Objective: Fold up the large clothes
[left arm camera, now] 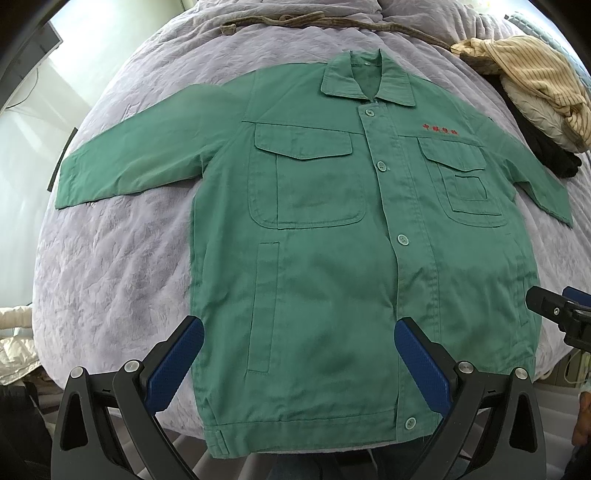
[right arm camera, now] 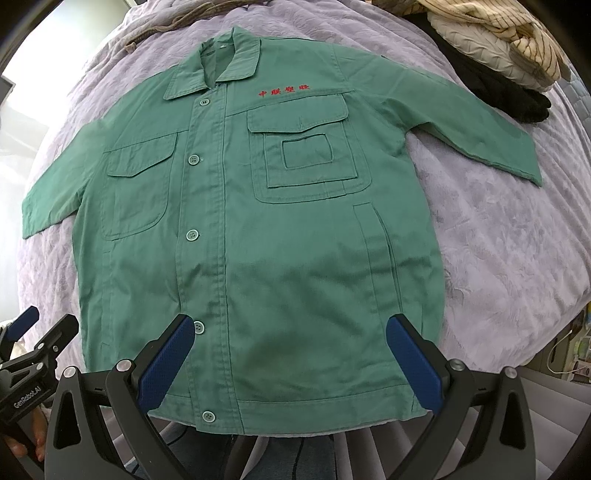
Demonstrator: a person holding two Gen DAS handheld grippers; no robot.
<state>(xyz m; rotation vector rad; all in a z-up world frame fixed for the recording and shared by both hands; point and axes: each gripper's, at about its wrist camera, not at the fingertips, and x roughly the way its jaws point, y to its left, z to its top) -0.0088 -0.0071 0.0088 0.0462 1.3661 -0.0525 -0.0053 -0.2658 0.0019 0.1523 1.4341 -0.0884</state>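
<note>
A green button-up work jacket [left arm camera: 325, 229] [right arm camera: 258, 229] lies flat and face up on a lilac bedspread [left arm camera: 110, 258] [right arm camera: 498, 240], collar far, hem near, both sleeves spread out to the sides. Red embroidered characters [left arm camera: 439, 127] [right arm camera: 282, 90] sit above one chest pocket. My left gripper [left arm camera: 299, 328] hovers open above the hem on the jacket's left half, holding nothing. My right gripper [right arm camera: 290, 325] hovers open above the hem on the right half, also holding nothing. Each gripper shows at the other view's edge: the right gripper [left arm camera: 565, 314], the left gripper [right arm camera: 33, 332].
A heap of clothes, striped cream [left arm camera: 528, 74] [right arm camera: 517, 40] over black [left arm camera: 554, 155] [right arm camera: 509, 96], lies at the bed's far right. A brownish cord-like strip [left arm camera: 314, 20] crosses the far end. The bed's near edge runs just under the hem. A hand [right arm camera: 22, 446] holds the left gripper's handle.
</note>
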